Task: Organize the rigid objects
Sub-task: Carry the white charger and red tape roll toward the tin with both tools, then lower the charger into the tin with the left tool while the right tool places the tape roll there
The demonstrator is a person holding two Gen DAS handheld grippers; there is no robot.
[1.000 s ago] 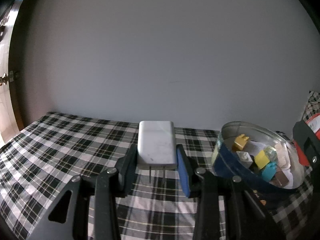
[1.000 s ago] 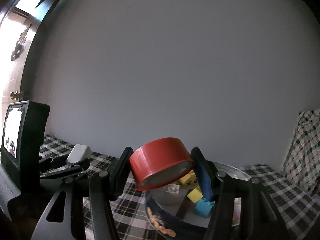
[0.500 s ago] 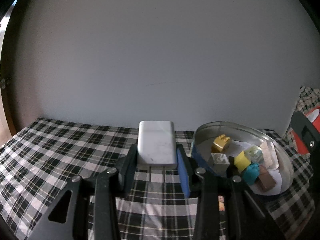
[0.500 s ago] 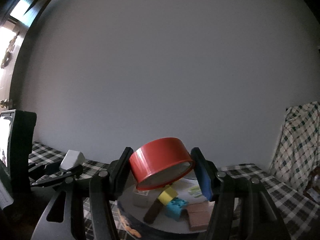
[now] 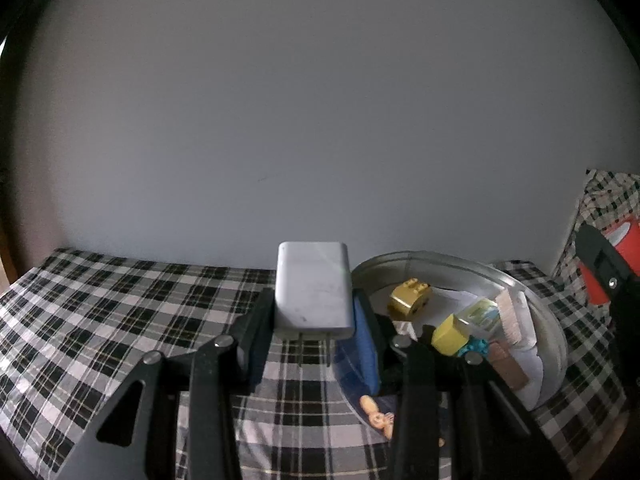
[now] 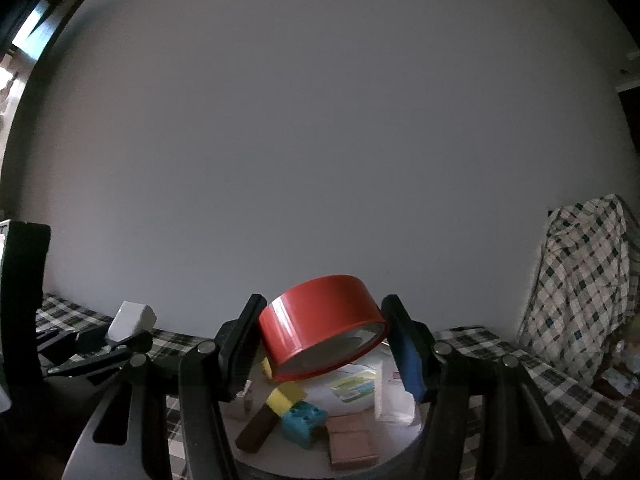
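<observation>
My left gripper [image 5: 313, 320] is shut on a white plug adapter [image 5: 313, 290], its two prongs pointing back toward the camera, held above the checked cloth just left of a round metal tin [image 5: 552, 328]. My right gripper [image 6: 323, 338] is shut on a red tape roll [image 6: 320, 328], tilted, hanging over the tin's inside [image 6: 352, 394]. The tin holds several small things: a gold brick [image 5: 410, 299], a yellow block [image 6: 283, 400], a teal brick [image 6: 303, 424], brown blocks and paper packets. In the right wrist view the adapter [image 6: 132, 319] and the left gripper show at the left.
A black and white checked cloth [image 5: 100, 320] covers the table up to a plain grey wall. More checked fabric [image 6: 584, 280] is draped at the right. A dark device with a screen [image 6: 22, 300] stands at the left edge of the right wrist view.
Both grippers have moved toward the tin with their loads. The tin has slid from the right toward the middle in the left view, and its inside now lies under the tape roll.
</observation>
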